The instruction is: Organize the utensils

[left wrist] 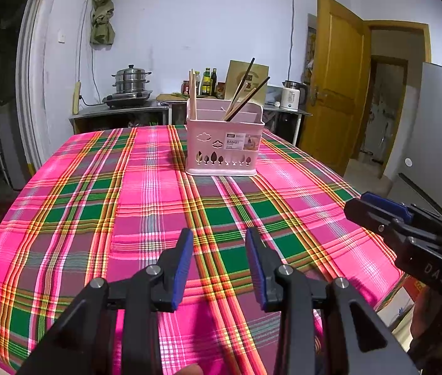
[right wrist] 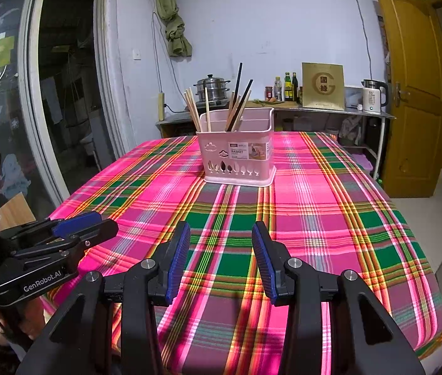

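Note:
A pink utensil basket stands at the far middle of the table on a pink plaid cloth. Several wooden and dark chopsticks stand upright in its compartments. My left gripper is open and empty, low over the near part of the cloth; it also shows from the side in the right wrist view. My right gripper is open and empty, beside the left one; it also shows in the left wrist view.
Behind the table a metal counter carries a steamer pot, bottles, a gold box and a white kettle. A yellow door stands open at the right. A glass doorway is at the left.

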### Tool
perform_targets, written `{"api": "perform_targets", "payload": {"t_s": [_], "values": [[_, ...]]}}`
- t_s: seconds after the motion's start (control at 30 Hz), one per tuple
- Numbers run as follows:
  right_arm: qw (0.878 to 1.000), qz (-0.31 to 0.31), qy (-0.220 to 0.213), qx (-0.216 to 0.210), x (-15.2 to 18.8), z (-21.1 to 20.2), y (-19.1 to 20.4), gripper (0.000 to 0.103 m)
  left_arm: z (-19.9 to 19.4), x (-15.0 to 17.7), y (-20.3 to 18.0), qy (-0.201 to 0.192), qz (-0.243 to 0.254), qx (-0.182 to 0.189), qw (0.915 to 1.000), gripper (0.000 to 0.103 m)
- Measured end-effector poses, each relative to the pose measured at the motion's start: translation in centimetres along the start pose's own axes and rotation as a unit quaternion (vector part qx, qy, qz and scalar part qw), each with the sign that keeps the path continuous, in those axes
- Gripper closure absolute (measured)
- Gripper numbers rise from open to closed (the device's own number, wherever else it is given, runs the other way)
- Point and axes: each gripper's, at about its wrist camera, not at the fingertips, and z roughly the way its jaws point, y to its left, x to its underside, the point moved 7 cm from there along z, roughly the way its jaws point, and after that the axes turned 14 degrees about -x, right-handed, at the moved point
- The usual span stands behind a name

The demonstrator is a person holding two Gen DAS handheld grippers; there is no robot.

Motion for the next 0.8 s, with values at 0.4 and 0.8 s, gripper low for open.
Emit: {"api": "perform_targets", "payload": {"t_s": [0.4,0.8], "values": [[1.0,0.0,0.0,0.0,0.14,-0.01,0.08,0.061,-0.04,0.09,-0.06,0.001,0.002,-0.006,1.0,0.067],[1.0,0.0,0.001,-0.001,0.39,0.02,0.09,0.061,0.23,0.32,0.03,0.002,0.001,-0.017,0.9999,0.067]]}}
